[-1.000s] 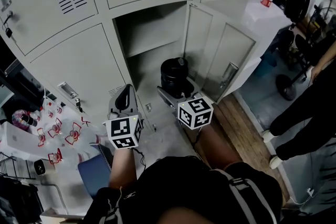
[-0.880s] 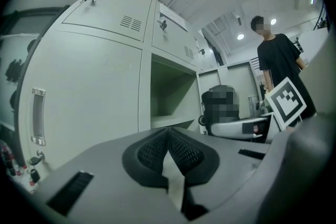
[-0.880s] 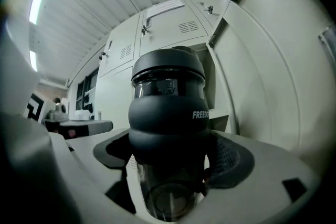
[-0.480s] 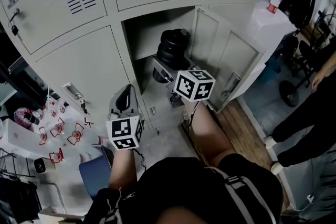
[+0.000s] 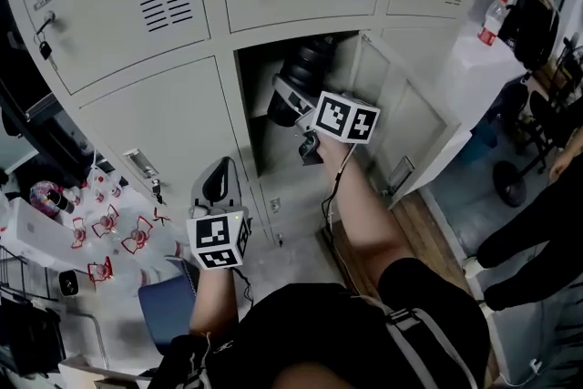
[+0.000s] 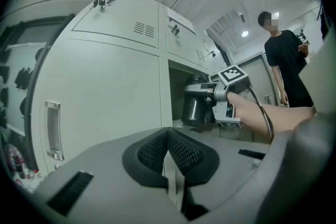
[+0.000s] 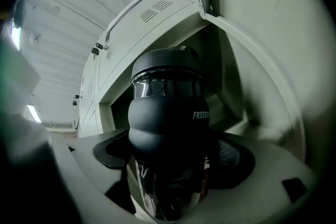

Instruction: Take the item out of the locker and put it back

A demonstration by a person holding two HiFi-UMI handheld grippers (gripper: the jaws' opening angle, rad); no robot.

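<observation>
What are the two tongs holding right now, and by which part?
The right tongs clamp a black bottle around its lower body, with its lid end pointing away from them. The left tongs are shut on nothing.

Printed in white capitals on the black bottle point(image 7: 165, 113): "FREEDO", cut off where the body curves away. Elsewhere only square black-and-white marker patterns, on the cube point(image 5: 219, 239) at left and the cube point(image 5: 346, 117) at right, without letters or numbers.
</observation>
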